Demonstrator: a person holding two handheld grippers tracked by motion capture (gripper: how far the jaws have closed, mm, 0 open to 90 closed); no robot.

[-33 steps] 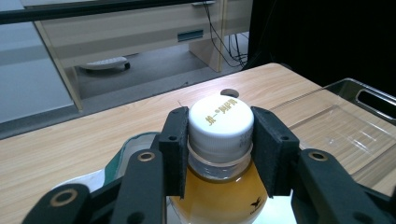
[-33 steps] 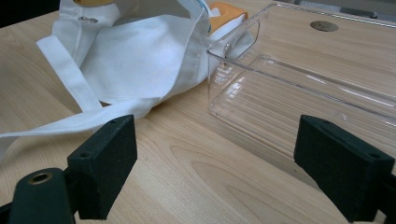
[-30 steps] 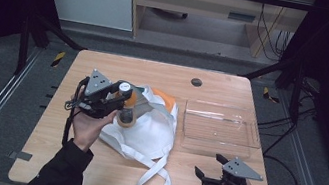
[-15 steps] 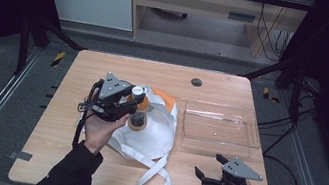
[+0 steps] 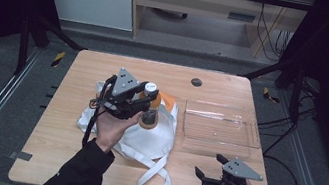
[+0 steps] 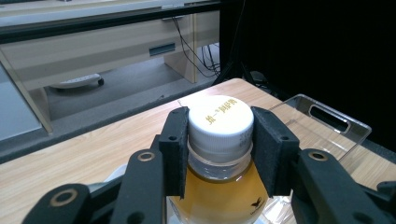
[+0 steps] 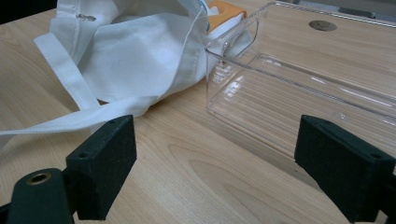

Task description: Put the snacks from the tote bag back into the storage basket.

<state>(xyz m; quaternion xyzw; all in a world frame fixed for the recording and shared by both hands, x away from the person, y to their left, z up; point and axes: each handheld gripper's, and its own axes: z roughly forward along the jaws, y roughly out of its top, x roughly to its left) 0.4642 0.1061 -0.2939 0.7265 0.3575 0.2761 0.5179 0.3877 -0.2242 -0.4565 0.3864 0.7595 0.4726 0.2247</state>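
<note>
In the left gripper view we see both black jaws of the left gripper [image 6: 219,140] clamped on the neck of a bottle [image 6: 219,196], with the pads pressing either side of its white cap [image 6: 220,127]. The cap carries gold lettering that we cannot read. Below the cap the clear bottle holds an amber liquid.

In the high view we see the left gripper [image 5: 142,105] holding the bottle [image 5: 150,113] upright above a white cloth bag [image 5: 152,136], clear of the table [image 5: 55,155]. An orange item [image 5: 167,98] shows at the far edge of the bag, partly hidden by the bottle. One of the bag's straps [image 5: 152,182] trails toward the near edge of the table.

In the right gripper view we see the jaws of the right gripper [image 7: 215,172] standing wide apart with nothing between them. Just beyond them lies a clear plastic tray [image 7: 299,93], empty, with the bag [image 7: 135,60] touching its left end. In the high view the right gripper [image 5: 219,175] rests low near the table's near right corner, close to the tray [image 5: 220,127]. The tray lies just beside the bag, on its right. A round dark grommet [image 5: 196,82] sits in the tabletop beyond the tray.
</note>
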